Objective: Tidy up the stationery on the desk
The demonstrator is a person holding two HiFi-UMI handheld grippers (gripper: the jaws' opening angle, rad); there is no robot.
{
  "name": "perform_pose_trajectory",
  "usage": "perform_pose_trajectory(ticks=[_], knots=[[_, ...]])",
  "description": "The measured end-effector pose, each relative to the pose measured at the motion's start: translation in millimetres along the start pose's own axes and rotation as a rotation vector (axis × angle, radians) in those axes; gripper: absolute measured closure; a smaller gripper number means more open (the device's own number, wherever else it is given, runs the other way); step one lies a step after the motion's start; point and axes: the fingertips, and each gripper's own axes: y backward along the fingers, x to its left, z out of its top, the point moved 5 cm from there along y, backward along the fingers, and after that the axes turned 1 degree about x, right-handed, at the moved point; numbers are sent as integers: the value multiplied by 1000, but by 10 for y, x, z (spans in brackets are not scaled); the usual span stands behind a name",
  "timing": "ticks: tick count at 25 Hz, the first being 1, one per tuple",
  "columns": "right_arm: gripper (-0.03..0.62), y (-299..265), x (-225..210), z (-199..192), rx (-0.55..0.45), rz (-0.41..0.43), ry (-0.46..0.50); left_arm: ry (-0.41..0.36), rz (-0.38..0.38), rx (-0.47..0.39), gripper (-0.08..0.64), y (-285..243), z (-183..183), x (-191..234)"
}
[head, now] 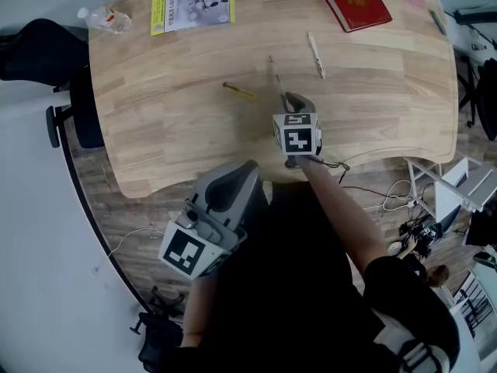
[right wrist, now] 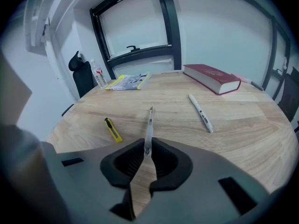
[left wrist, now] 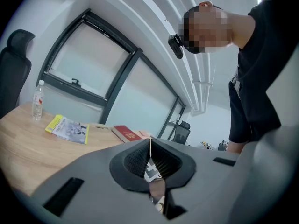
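Clear plastic water bottle [head: 105, 19], white cap, upright on far left corner of desk [head: 155, 130]. Black office chair [head: 35, 53] just beside desk's left edge, near bottle. Dark-framed window [right wrist: 135, 22] in wall beyond desk's far side. Wood-plank floor [head: 136, 224] below desk's near edge. Tangle of thin cables [head: 384, 196] on floor off desk's near right corner. Second black chair [left wrist: 183, 129] well beyond desk's right end.

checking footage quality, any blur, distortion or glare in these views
Head view: strong fisheye curves the desk edges; light even, no glare. Left gripper view: bright windows behind, dark round vignette, a mosaic patch laid over the face. Right gripper view: the clear pen reads sharp, shadows soft, corners black.
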Motion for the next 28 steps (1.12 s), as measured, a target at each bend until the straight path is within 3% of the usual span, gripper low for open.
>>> perform_pose_trajectory(ticks=[28], knots=[[497,-167,137,-170,67,40,23,-3,5,11,525,-3,-34,11]])
